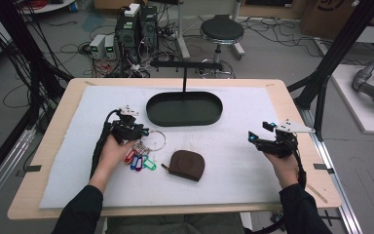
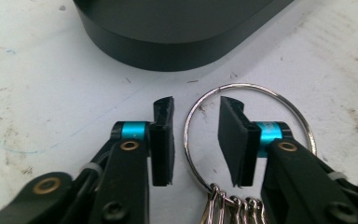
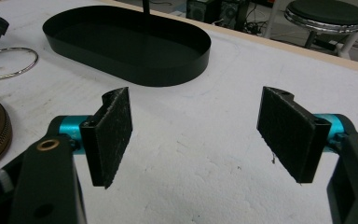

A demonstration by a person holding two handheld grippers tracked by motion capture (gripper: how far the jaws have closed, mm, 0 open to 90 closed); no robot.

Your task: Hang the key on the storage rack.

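A large silver key ring [image 1: 165, 140] with several coloured key tags [image 1: 137, 160] lies on the white mat, left of centre. My left gripper [image 1: 144, 132] is down on it. In the left gripper view its jaws [image 2: 196, 105] straddle the left arc of the ring [image 2: 187, 135], one pad outside and one inside the loop. A gap shows on both sides of the wire, so the gripper is open. The small key loops [image 2: 233, 205] hang at the ring's near end. My right gripper [image 1: 259, 130] rests at the right of the mat, open wide [image 3: 196, 100] with nothing between its pads.
A black oval tray [image 1: 184, 122] stands just beyond the ring, close ahead of the left jaws [image 2: 168, 51]. A thin black T-shaped stand [image 1: 184, 78] rises behind the tray. A brown zip pouch [image 1: 187, 165] lies near the middle front.
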